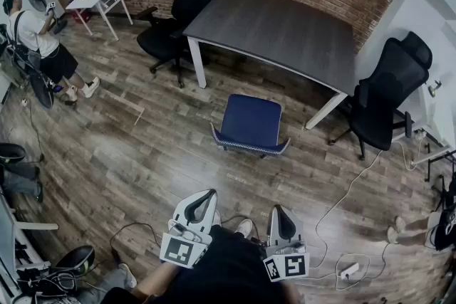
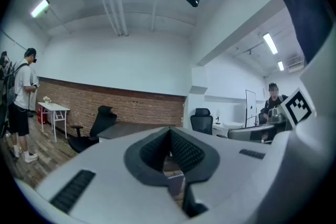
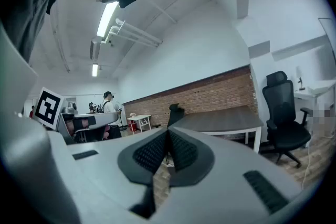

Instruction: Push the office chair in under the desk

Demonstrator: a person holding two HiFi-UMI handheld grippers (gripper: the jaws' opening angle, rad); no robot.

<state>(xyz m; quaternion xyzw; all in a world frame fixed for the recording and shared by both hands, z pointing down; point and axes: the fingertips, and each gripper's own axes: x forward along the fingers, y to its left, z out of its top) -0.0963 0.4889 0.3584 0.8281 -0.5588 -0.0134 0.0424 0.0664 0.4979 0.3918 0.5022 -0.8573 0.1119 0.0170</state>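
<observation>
head view: the blue office chair (image 1: 249, 123) stands just in front of the desk (image 1: 278, 32), not under it. 1 black chair (image 1: 174, 18) sits at the desk's left end, a 2nd black chair (image 1: 385, 92) at its right end. my left gripper (image 1: 205, 197) and right gripper (image 1: 279, 213) are well short of the desk.

left gripper view: my jaws are clenched together on nothing, desk beyond them.

right gripper view: jaws likewise pressed together, empty, desk ahead.
</observation>
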